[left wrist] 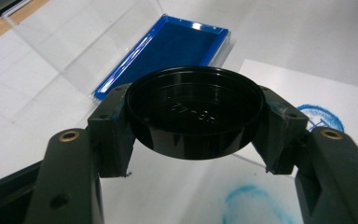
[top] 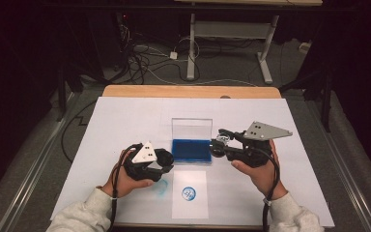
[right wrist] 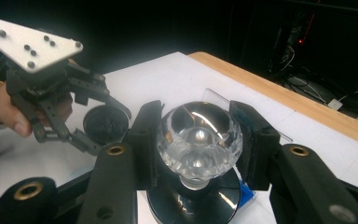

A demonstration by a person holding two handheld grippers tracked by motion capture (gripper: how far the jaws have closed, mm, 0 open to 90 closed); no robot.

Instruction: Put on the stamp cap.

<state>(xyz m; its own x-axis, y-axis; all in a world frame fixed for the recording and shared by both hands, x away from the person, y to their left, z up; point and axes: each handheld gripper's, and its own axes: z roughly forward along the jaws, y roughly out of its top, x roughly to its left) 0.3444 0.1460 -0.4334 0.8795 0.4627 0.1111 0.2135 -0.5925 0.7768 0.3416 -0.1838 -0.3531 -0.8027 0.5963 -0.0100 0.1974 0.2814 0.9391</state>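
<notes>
My left gripper (left wrist: 195,127) is shut on a round black cap (left wrist: 195,109), its hollow side facing the camera. In the high view this gripper (top: 166,159) hangs just left of the blue ink pad (top: 191,150), which lies in its open clear case (top: 192,128). My right gripper (right wrist: 198,140) is shut on the clear faceted knob of a round stamp (right wrist: 198,137) with a black base. It hovers at the pad's right edge (top: 218,146). In the right gripper view, the left gripper (right wrist: 103,125) shows beyond the stamp with the cap (right wrist: 106,122).
A small white paper (top: 189,208) with a round blue print (top: 189,194) lies near the front edge. A faint blue smudge (top: 160,187) marks the white sheet beside it. Floor cables and a desk frame (top: 232,34) lie beyond the wooden table edge (top: 188,91).
</notes>
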